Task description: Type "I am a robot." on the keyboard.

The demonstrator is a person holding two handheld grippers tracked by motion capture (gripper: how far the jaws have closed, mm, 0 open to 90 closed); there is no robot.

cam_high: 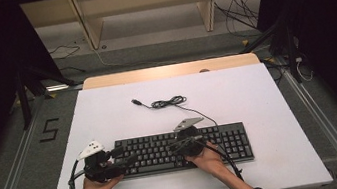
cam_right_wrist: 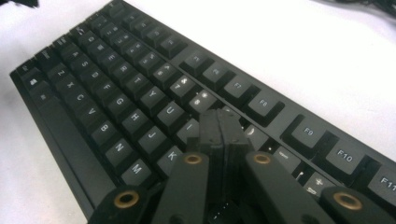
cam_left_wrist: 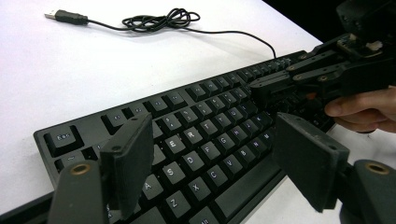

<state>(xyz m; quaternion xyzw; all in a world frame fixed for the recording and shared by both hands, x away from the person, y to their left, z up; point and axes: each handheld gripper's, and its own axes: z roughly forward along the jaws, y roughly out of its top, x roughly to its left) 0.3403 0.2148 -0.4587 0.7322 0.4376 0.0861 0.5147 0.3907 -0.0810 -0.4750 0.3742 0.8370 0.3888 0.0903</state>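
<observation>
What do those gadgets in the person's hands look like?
Each hand holds black tongs: the left tongs and right tongs have flat rectangular pads on linked bars with brass-coloured rivets. A pale three-cornered plate tops each, and a black cable loops back from them. Dark sleeves show at the wrists.

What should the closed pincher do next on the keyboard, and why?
Probably press straight down a little: the right gripper, its jaws shut together, has its tip just above the keyboard keys near I and K. The left gripper is open over the letter keys.
</observation>
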